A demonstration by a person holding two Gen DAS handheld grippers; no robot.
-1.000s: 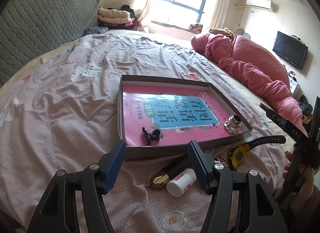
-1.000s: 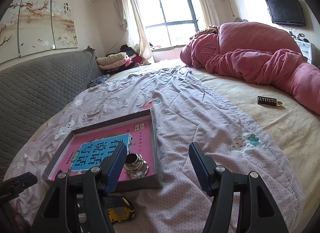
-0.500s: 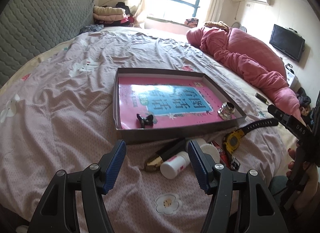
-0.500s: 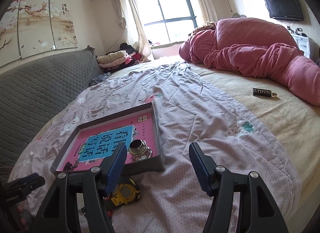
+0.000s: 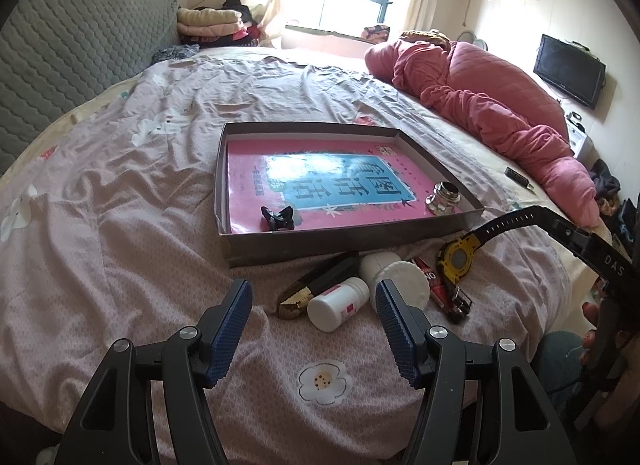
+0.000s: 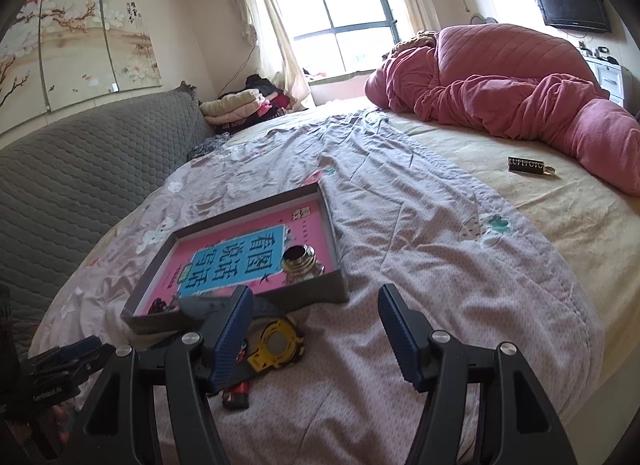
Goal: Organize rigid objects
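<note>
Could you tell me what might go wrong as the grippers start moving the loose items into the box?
1. The small white bottle lies on its side against the larger white jar; on the soft, wrinkled bedspread either may roll away when nudged.
2. The yellow watch sits close to the red lighter, so the right gripper might snag both.

Left gripper [image 5: 314, 331] has withdrawn toward 6 o'clock; small white bottle [image 5: 338, 304] now lies beyond its tips. Right gripper [image 6: 314, 331] has backed away from tray [image 6: 340, 283].
</note>
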